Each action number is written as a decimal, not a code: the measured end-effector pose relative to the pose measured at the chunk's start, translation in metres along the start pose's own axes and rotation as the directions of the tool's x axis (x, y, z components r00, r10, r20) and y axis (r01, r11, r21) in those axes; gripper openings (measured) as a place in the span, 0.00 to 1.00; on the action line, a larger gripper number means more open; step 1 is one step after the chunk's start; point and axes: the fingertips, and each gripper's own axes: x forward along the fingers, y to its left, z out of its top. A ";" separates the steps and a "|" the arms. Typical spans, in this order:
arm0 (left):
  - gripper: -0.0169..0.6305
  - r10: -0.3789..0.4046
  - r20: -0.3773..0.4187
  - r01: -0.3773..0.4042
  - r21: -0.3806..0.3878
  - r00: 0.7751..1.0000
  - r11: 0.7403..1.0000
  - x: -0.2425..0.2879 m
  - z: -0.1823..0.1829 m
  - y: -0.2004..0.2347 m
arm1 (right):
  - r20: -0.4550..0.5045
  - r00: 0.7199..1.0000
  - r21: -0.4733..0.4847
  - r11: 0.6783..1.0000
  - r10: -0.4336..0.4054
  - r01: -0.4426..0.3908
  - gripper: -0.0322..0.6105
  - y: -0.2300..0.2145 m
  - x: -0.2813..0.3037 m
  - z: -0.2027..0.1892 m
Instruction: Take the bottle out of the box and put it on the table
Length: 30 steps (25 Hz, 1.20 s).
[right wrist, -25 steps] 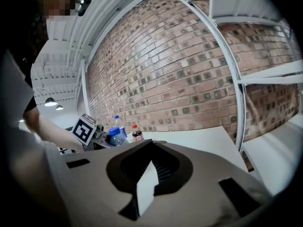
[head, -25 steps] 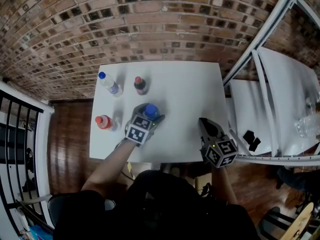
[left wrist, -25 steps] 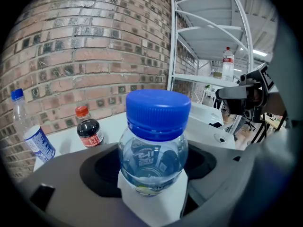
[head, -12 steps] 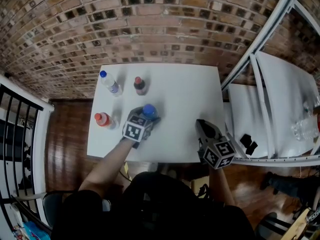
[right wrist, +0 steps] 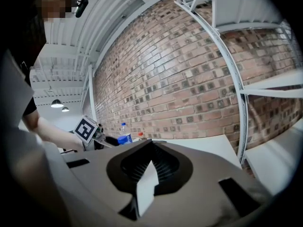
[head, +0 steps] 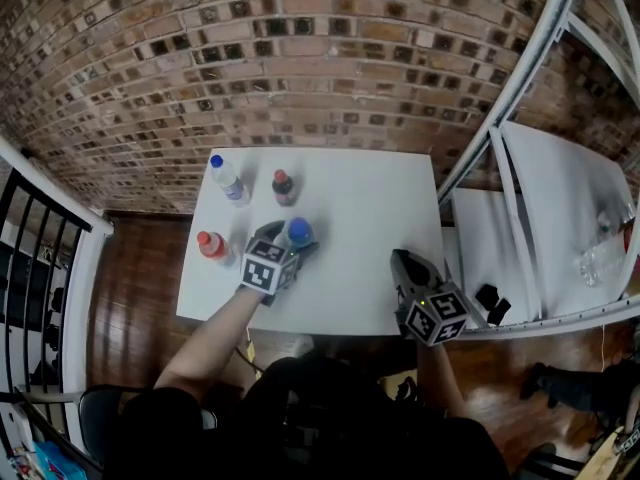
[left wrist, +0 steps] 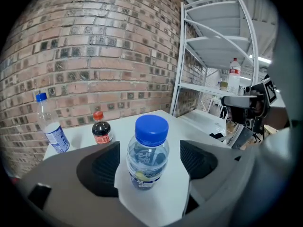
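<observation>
As left jaws widen, bottle stands loose between them

Where the white table (head: 370,208) bears it, the left gripper (head: 284,244) has just been opening. Its jaws are now wide, pads clear of the blue-capped water bottle (left wrist: 148,151) between them. Right gripper (right wrist: 151,167) is closed, empty, by the table's front right corner. In head view the bottle body is mostly hidden. Bottle upright, long axis vertical, cap up.

Red brick wall (head: 300,28) behind white table (head: 370,208); dark wood floor (head: 130,268); white metal shelving (head: 560,198) at right; railing (head: 60,200) at left
</observation>
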 end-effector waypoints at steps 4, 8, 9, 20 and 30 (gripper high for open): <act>0.64 -0.009 0.059 0.008 0.022 0.998 1.000 -0.019 0.025 -0.012 | 0.018 1.000 -0.035 0.999 0.008 -0.008 0.06 0.005 -0.011 0.011; 0.61 0.046 0.167 -0.052 0.032 0.985 0.998 -0.050 0.046 -0.011 | 0.036 0.999 -0.035 0.999 0.018 -0.017 0.06 0.007 -0.028 0.019; 0.53 0.074 0.207 -0.081 0.029 0.975 0.996 -0.060 0.051 -0.006 | 0.035 0.999 -0.030 0.999 0.017 -0.016 0.06 0.006 -0.034 0.019; 0.03 0.190 0.495 -0.098 -0.207 0.848 0.974 -0.157 0.071 0.011 | 0.128 0.987 0.044 0.995 -0.096 0.091 0.06 -0.004 -0.084 0.018; 0.03 0.186 0.558 -0.142 -0.120 0.809 0.982 -0.202 0.068 0.001 | 0.225 0.966 0.052 0.991 -0.131 0.122 0.06 0.011 -0.083 0.025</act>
